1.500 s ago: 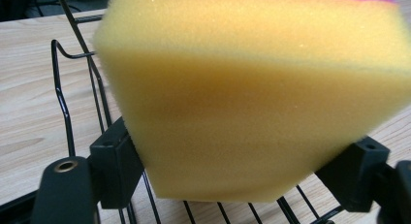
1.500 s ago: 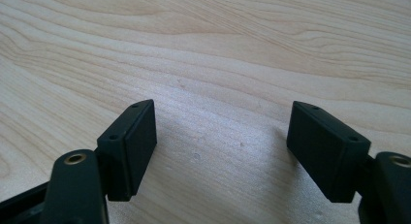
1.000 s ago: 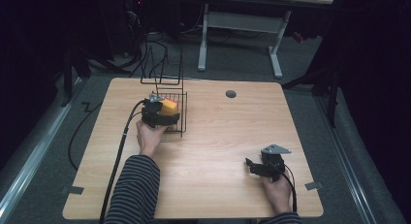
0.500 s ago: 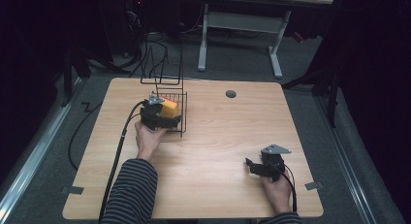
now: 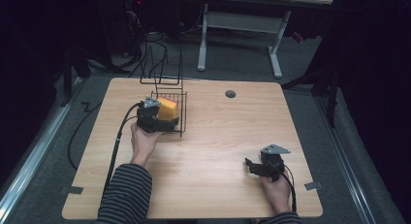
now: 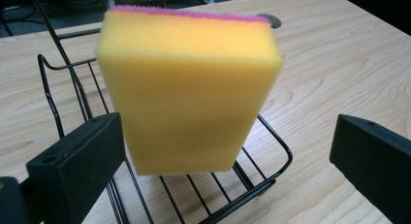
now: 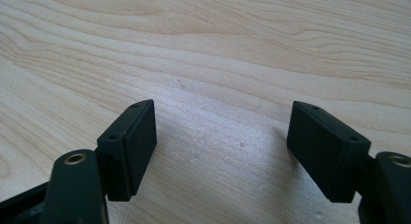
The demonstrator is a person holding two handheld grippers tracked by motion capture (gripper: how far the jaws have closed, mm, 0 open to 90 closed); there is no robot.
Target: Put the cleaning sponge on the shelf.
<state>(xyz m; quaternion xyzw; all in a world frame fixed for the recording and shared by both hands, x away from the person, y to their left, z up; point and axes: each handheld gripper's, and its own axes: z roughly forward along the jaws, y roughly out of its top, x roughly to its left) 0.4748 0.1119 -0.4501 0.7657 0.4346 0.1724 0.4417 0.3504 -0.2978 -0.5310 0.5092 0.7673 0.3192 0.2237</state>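
High view: one yellow sponge (image 5: 167,108) stands in one wire basket (image 5: 182,118); two hand-held grippers, left hand-held gripper (image 5: 162,124) just opened wide, right hand-held gripper (image 5: 253,166) spread wide over bench (image 5: 218,136).

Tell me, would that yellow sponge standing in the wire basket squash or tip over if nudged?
The sponge looks porous, so probably soft, light and squashy. Standing on end in the wire basket, it may tip easily. The left gripper, jaws just opened, no longer steadies it.
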